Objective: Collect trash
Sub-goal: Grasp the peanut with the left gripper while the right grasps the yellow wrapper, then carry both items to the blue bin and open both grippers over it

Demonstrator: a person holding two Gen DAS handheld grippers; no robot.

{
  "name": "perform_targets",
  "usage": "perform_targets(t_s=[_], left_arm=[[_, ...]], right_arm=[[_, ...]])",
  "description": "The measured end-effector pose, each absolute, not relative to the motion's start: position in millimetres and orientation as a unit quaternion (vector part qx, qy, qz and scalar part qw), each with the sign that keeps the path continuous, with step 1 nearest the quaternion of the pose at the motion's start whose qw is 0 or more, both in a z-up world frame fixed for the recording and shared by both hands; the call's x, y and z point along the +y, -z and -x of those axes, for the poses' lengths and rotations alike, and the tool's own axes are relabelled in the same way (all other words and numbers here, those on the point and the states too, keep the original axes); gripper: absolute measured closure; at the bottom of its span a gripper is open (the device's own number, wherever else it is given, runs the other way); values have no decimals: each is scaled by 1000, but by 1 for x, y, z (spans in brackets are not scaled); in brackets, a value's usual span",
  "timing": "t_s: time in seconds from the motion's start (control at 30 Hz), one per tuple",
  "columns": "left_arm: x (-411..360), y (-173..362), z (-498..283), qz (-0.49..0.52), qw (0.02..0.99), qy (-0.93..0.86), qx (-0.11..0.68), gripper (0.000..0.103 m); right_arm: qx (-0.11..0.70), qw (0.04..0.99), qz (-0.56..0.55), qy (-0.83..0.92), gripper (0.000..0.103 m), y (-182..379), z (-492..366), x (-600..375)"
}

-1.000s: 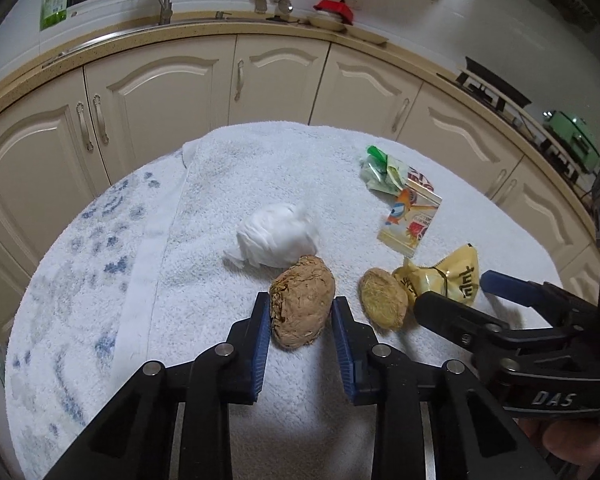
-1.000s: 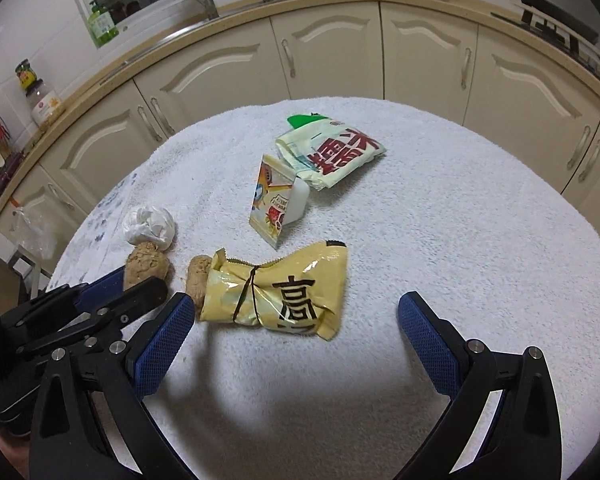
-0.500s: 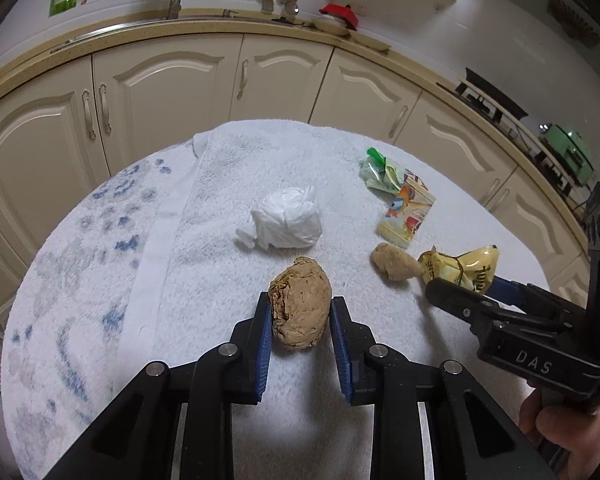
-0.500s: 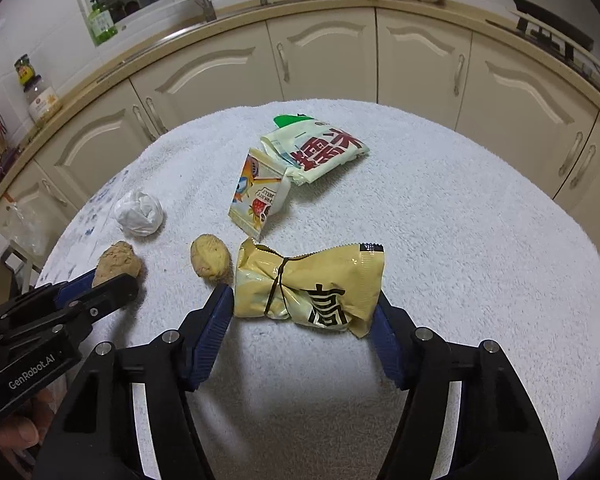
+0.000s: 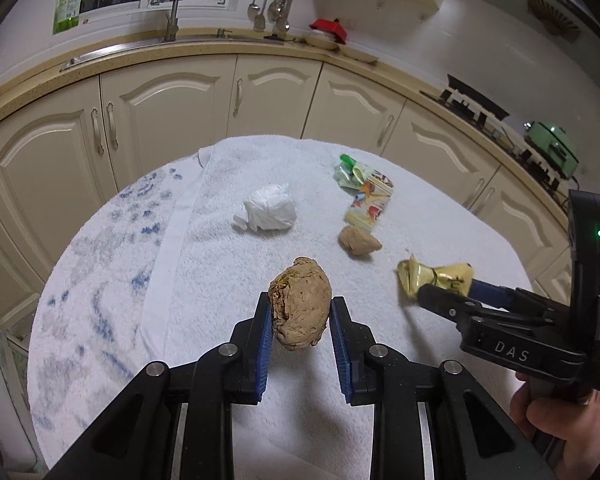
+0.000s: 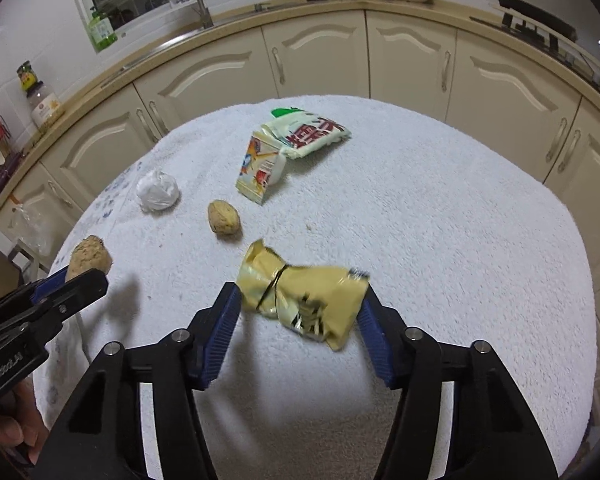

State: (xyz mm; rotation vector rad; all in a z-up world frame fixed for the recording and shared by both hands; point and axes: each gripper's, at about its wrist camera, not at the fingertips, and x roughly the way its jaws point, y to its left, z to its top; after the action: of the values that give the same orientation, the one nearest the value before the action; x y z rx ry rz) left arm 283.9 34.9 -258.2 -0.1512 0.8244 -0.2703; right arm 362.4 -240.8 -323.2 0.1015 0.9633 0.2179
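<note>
A brown crumpled lump (image 5: 304, 300) hangs above the white towel, and my left gripper (image 5: 299, 306) is shut on it; the right wrist view shows that lump (image 6: 90, 258) at the far left. A yellow snack bag (image 6: 320, 296), tied with a black band, sits blurred between the blue pads of my right gripper (image 6: 300, 300). Both pads touch the bag while the jaws are opening slightly, and its shadow lies on the towel below. In the left wrist view the bag (image 5: 420, 274) juts out of the right gripper (image 5: 448, 286).
On the towel-covered round table (image 6: 460, 220) lie a second brown lump (image 6: 223, 218), a white crumpled tissue (image 6: 158, 191), a colourful carton (image 6: 260, 172) and a white-and-red wrapper (image 6: 308, 132). Cream kitchen cabinets (image 5: 172, 116) curve behind the table.
The left gripper has lifted the brown lump off the towel and drawn back. The right gripper's wide jaws closed around the yellow bag, which has tilted and come up from the towel.
</note>
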Motion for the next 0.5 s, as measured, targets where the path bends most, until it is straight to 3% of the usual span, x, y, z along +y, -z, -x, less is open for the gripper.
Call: perform_targets(t_s=[0.1, 0.23, 0.37, 0.5], left_arm=[[33, 257, -271, 73, 904, 130, 401, 80], [28, 249, -258, 71, 905, 131, 398, 80], [27, 240, -250, 66, 908, 133, 392, 80], [23, 235, -242, 60, 909, 136, 388, 80]], right_arm=[[453, 884, -61, -101, 17, 323, -364, -240], [467, 879, -62, -74, 15, 336, -381, -234], [458, 886, -23, -74, 37, 335, -374, -224], [452, 885, -60, -97, 39, 334, -355, -244]])
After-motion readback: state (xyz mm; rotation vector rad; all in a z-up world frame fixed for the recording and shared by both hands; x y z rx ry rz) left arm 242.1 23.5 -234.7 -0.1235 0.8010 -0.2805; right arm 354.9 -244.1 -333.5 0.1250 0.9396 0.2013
